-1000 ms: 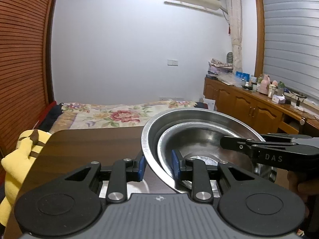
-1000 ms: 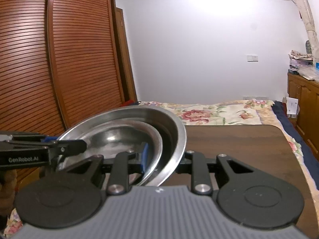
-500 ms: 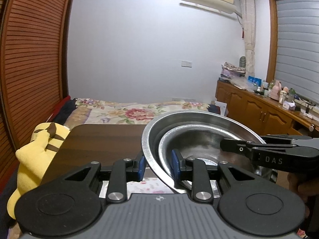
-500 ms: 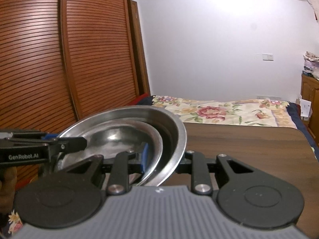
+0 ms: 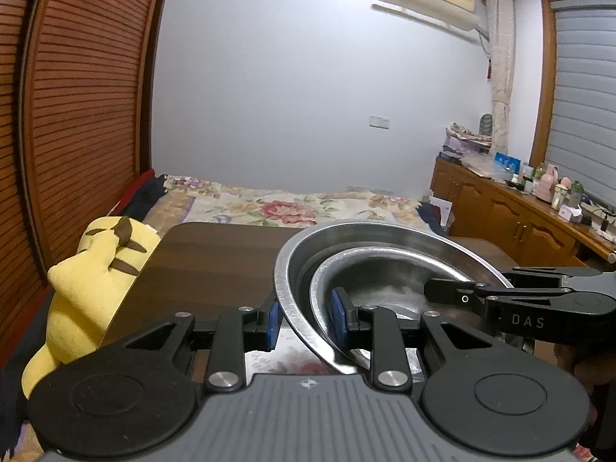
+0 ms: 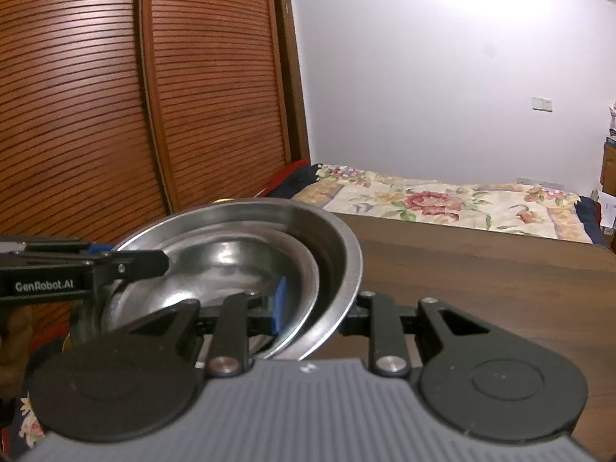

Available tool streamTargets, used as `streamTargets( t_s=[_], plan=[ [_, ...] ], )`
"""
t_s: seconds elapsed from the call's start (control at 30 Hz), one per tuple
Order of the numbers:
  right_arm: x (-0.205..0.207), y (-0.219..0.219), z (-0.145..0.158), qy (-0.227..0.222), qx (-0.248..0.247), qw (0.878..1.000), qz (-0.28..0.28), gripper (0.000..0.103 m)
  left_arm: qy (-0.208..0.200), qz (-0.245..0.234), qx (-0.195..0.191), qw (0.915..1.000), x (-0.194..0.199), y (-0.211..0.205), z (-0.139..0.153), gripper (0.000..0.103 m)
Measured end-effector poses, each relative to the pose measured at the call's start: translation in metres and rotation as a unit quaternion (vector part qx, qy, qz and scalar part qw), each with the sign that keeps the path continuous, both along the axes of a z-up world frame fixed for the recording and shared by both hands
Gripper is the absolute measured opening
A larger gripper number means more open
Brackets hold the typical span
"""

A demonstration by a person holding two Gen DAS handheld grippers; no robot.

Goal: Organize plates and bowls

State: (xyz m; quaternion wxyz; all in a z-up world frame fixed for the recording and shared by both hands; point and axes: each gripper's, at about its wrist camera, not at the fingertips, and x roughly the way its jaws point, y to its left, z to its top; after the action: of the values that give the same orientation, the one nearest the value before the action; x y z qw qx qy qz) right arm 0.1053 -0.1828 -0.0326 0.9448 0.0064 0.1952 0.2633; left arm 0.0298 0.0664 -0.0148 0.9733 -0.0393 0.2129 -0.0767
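Shiny steel bowls [image 5: 385,254]; dark wood-grain table [image 6: 481,269]; plush yellow toy [image 5: 96,269].

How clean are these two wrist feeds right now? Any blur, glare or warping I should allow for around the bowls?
Left wrist: sharp, but fisheye bends the wardrobe and blinds; dim, soft sheen inside the inner bowl. Right wrist: slightly soft, most at the left edge; a bright ceiling glow washes out the wall's top; highlights streak the inner bowl inside the outer bowl.

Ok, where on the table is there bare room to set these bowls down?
The dark table shows bare wood from the bowls across to its far edge by the bed. In the left view, a bare strip runs beside the yellow plush toy.
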Motion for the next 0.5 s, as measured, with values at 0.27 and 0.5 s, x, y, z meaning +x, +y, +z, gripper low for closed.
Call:
streamTargets(
  t_s=[0.27, 0.5],
  plan=[
    [0.0, 0.019, -0.002, 0.006, -0.011, 1.0, 0.016, 0.028, 0.005, 0.016, -0.005, 0.9998, -0.001, 0.016, -0.003, 0.029],
    [0.002, 0.031, -0.006, 0.015, -0.017, 0.999, 0.026, 0.028, 0.012, 0.028, -0.007, 0.9995, 0.001, 0.025, -0.009, 0.029]
  ],
)
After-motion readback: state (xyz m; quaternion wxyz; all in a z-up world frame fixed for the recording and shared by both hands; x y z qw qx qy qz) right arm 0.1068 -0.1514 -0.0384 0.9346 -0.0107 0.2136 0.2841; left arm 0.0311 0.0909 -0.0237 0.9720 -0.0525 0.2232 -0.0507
